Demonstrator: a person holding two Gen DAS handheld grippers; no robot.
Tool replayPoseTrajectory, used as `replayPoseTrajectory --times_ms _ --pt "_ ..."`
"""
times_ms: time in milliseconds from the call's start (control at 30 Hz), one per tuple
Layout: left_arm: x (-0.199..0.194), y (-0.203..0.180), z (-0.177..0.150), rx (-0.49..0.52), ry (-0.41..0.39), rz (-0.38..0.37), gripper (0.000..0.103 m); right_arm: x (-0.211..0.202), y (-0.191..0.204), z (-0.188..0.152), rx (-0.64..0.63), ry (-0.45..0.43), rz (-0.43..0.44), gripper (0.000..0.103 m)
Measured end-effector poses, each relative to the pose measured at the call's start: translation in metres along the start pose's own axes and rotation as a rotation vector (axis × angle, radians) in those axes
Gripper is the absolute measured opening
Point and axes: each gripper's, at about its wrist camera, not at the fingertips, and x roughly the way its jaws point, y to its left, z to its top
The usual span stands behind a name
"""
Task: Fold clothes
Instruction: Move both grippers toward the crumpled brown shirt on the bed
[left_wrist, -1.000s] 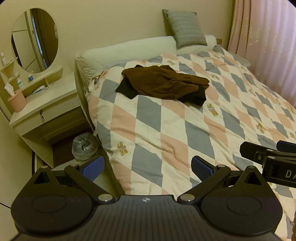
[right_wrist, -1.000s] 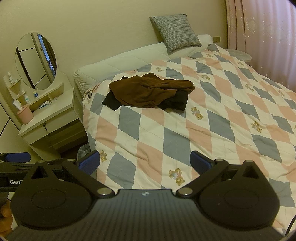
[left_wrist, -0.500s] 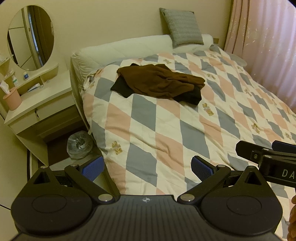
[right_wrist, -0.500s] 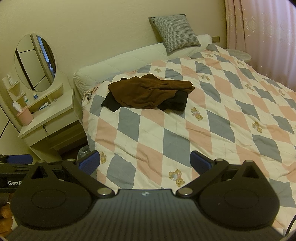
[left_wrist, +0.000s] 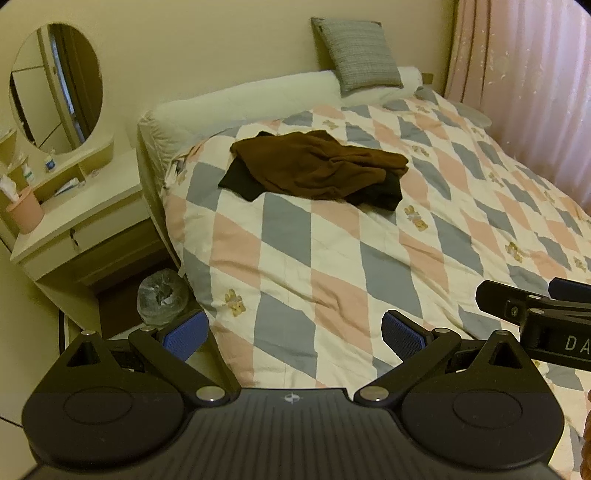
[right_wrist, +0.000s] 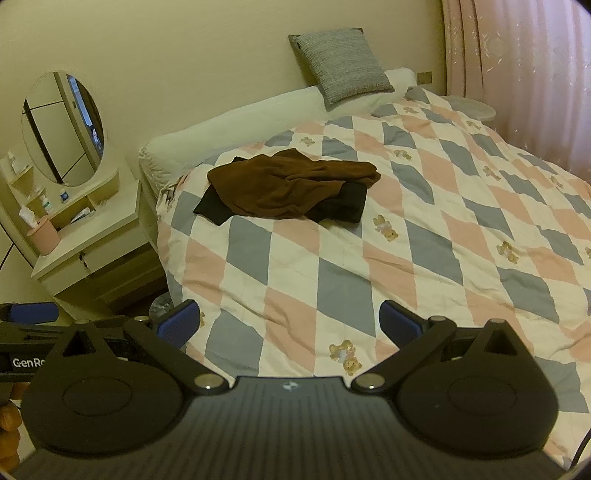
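Observation:
A crumpled brown garment (left_wrist: 317, 170) (right_wrist: 288, 188) lies on top of a black garment (left_wrist: 240, 182) (right_wrist: 343, 203) on the checked quilt (left_wrist: 369, 258) (right_wrist: 369, 258), near the head of the bed. My left gripper (left_wrist: 293, 334) is open and empty, held above the bed's near edge, well short of the clothes. My right gripper (right_wrist: 290, 325) is open and empty, also over the near part of the quilt. The right gripper's side shows at the right of the left wrist view (left_wrist: 535, 314); the left gripper's side shows at the left of the right wrist view (right_wrist: 29, 321).
A grey cushion (left_wrist: 356, 51) leans on the wall above a white bolster (left_wrist: 240, 103). A white dressing table (left_wrist: 77, 218) with an oval mirror (left_wrist: 55, 88) and pink cup (left_wrist: 24, 210) stands left of the bed. A lined bin (left_wrist: 162, 297) sits below. Pink curtains (left_wrist: 524, 74) hang right.
Both views have shifted slightly: the left wrist view has swung a little so the clothes sit higher and more centred. Both grippers stay open; the clothes have not moved.

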Motion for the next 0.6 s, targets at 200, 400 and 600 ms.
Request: replayPoseTrajectory --times_ms 200,400,600 --pt "0.0 -0.006 0.009 0.03 -0.001 -0.017 0.103 0.0 -0.006 0.006 0.008 -0.024 -0.004 0.102" --pt "0.024 0.013 0.028 0.047 0.01 -0.035 0.103 0.016 -0.011 0.017 0.036 -0.051 -0.003 0.102" --pt "0.073 0.019 0.056 0.093 0.029 -0.048 0.103 0.06 -0.015 0.035 0.123 -0.068 -0.011 0.102"
